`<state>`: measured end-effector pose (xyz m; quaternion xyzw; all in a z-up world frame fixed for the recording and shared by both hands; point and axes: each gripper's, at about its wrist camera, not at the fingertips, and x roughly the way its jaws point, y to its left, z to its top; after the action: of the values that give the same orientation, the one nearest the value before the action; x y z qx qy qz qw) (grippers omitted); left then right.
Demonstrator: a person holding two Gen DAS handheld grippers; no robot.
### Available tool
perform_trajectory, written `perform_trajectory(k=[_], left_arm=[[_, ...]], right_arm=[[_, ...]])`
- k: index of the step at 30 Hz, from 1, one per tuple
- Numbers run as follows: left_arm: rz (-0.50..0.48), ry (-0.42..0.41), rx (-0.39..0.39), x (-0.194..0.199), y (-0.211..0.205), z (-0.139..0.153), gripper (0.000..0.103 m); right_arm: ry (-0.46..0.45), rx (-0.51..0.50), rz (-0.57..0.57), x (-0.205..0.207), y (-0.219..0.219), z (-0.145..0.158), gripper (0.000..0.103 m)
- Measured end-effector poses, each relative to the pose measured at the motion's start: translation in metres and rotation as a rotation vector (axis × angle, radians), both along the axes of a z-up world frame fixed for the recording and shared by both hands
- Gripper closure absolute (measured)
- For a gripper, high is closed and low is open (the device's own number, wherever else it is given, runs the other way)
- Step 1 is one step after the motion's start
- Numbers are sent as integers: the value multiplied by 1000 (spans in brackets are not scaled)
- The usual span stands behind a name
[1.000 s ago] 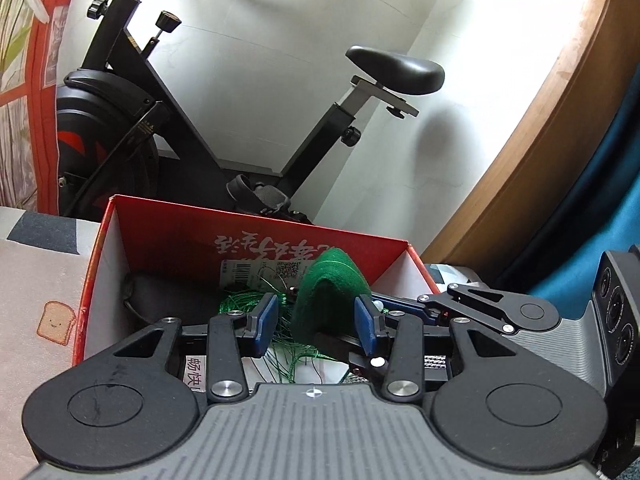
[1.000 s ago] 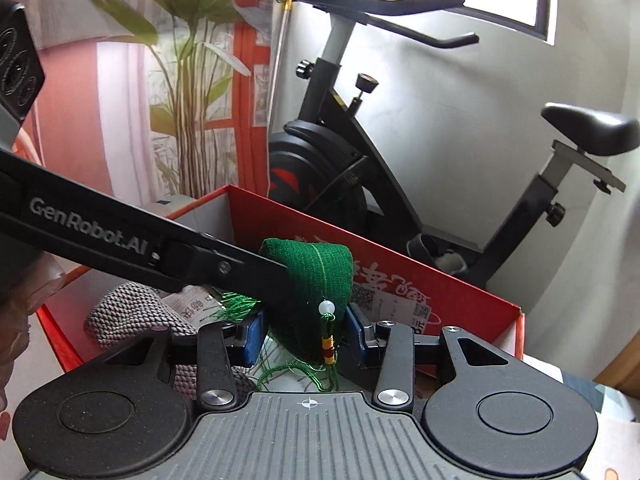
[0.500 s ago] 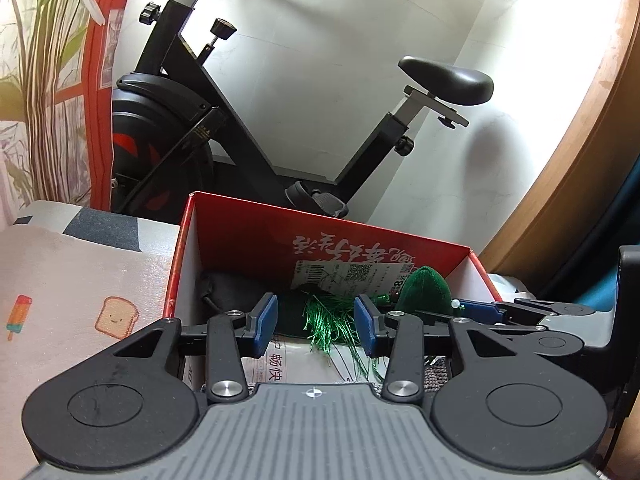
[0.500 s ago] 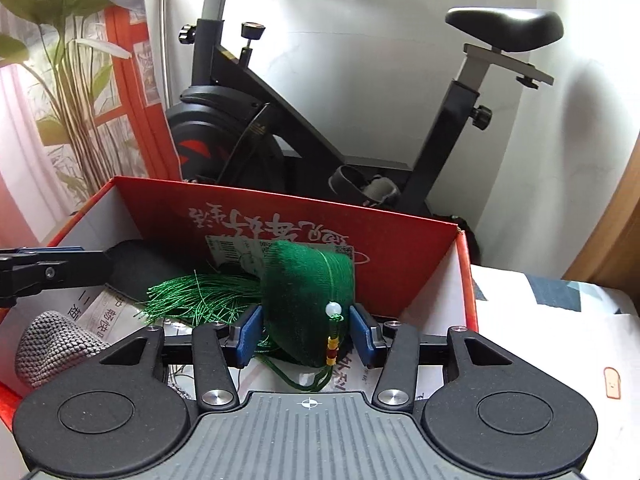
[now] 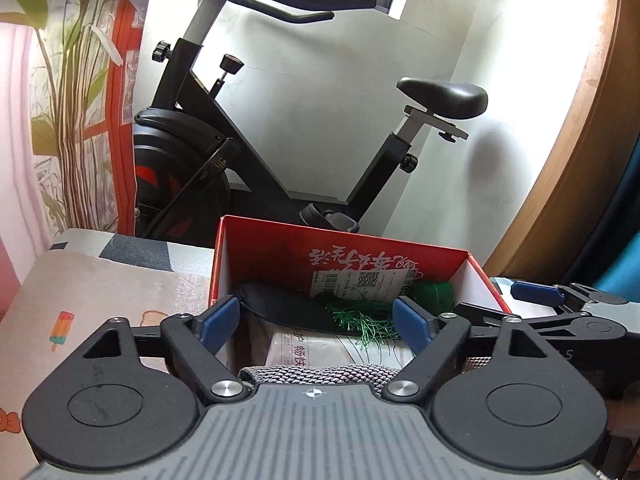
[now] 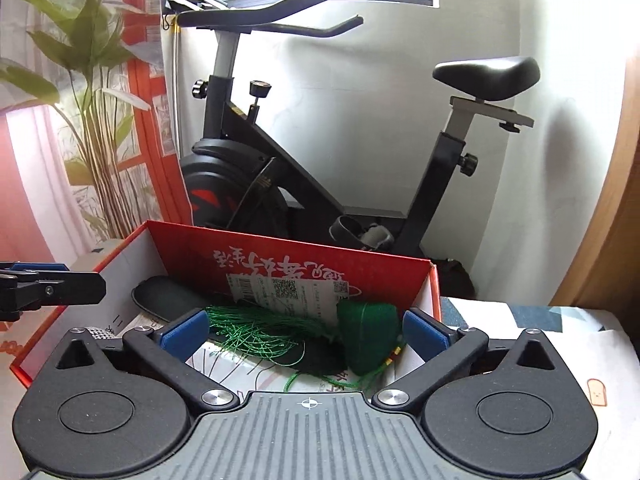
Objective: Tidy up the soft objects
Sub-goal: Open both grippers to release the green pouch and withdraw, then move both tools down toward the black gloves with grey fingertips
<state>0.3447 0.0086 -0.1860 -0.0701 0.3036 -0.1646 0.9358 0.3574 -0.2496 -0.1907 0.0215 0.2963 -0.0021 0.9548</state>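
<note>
A green cloth pouch point(image 6: 370, 338) with a green tassel point(image 6: 260, 330) lies inside the red box point(image 6: 280, 258), at its right end, touching neither gripper. It also shows in the left wrist view point(image 5: 434, 294). My right gripper point(image 6: 306, 334) is open and empty just in front of it. My left gripper point(image 5: 318, 324) is open and empty at the box's point(image 5: 360, 246) near side. A grey knitted item point(image 5: 316, 374) lies under the left gripper. A black flat item point(image 6: 168, 296) lies in the box at the back left.
An exercise bike point(image 6: 256, 184) stands right behind the box. A plant and red-framed curtain point(image 6: 100, 120) are to the left. The box sits on a patterned cloth surface point(image 5: 100, 288). A wooden door frame point(image 5: 580, 160) is on the right.
My right gripper opened and let the green pouch drop into the box, then drew back. My left gripper opened wider and pulled back and left.
</note>
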Motion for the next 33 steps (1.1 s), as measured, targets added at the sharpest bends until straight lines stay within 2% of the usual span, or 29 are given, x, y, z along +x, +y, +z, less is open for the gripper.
perform_trajectory(k=[4, 16, 22, 28, 33], left_arm=[[19, -8, 34, -14, 4, 6, 7], [30, -74, 119, -81, 22, 12, 3], [43, -19, 99, -116, 32, -6, 3], [-25, 18, 67, -152, 29, -30, 3], [-62, 106, 22, -169, 25, -58, 3]], right_arm=[[-25, 23, -12, -21, -3, 5, 0], [-111, 18, -10, -93, 11, 8, 0], [-133, 16, 7, -125, 20, 0, 0], [-118, -14, 34, -154, 31, -20, 0], [-80, -13, 56, -171, 37, -39, 0]])
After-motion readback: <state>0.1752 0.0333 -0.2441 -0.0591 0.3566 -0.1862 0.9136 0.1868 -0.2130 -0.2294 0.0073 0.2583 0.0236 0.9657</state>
